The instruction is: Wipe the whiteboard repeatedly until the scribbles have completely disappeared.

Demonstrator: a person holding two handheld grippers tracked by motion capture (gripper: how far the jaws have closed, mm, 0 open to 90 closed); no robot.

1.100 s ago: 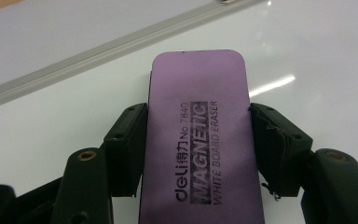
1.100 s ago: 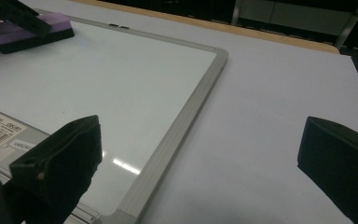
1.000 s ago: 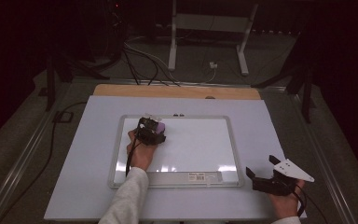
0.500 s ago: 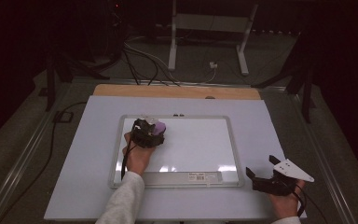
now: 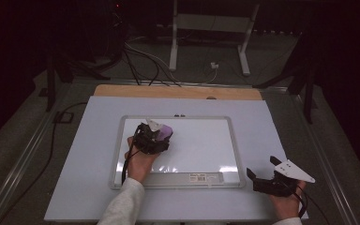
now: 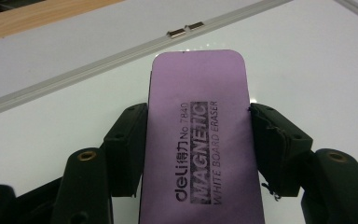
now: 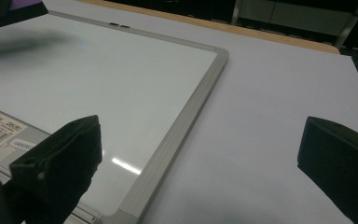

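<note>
A purple whiteboard eraser point(image 6: 200, 140) printed "MAGNETIC WHITE BOARD ERASER" sits between the jaws of my left gripper point(image 6: 198, 140), which is shut on its long sides. In the high view the left gripper point(image 5: 152, 137) holds the eraser point(image 5: 165, 132) over the upper left part of a silver-framed whiteboard point(image 5: 234, 154). My right gripper point(image 5: 262, 180) rests open off the board's lower right corner, on the white table cover. Its own view shows the two jaws wide apart with nothing between them, over the whiteboard frame point(image 7: 182, 126).
The whiteboard lies on a white sheet point(image 5: 84, 154) over a wooden table point(image 5: 122, 90). Two small magnets or clips point(image 6: 186, 29) sit on the board's top frame. A barcode label point(image 7: 0, 128) is on the bottom frame. Cables and stand legs point(image 5: 206, 42) are on the floor beyond.
My left gripper has slid the eraser a little to the right along the top left of the board. The right gripper has stayed where it was.
</note>
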